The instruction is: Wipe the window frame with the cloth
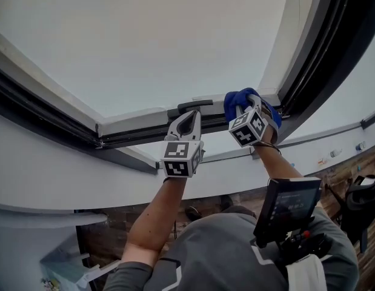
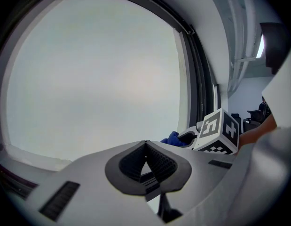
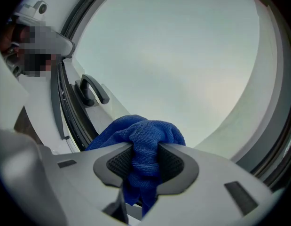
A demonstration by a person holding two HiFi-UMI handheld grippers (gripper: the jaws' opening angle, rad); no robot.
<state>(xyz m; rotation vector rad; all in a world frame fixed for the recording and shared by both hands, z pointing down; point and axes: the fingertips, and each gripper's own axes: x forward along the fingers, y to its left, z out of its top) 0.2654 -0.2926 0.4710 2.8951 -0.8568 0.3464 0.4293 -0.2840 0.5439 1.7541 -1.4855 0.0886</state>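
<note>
Cloth (image 3: pixel 147 128) clenched in right hand-held gripper (image 3: pixel 145 149) | left hand-held gripper (image 2: pixel 146 146) closed, seemingly empty | handle (image 3: pixel 92 90): right gripper view

The window frame (image 1: pixel 132 125) is what bears things here: a white lower rail with dark seals running just under it, which meets a dark side upright at the right-hand corner. A dark handle (image 1: pixel 195 105) sits on the lower rail, lying along it near the middle. Just right of the handle, between it and the corner, a bunched blue cloth (image 1: pixel 237 100) is up against the same rail; whether it presses on the rail cannot be told. Below the frame runs a broad white ledge (image 1: pixel 66 168), and under that lies a reddish brick-patterned floor (image 1: pixel 108 238).
</note>
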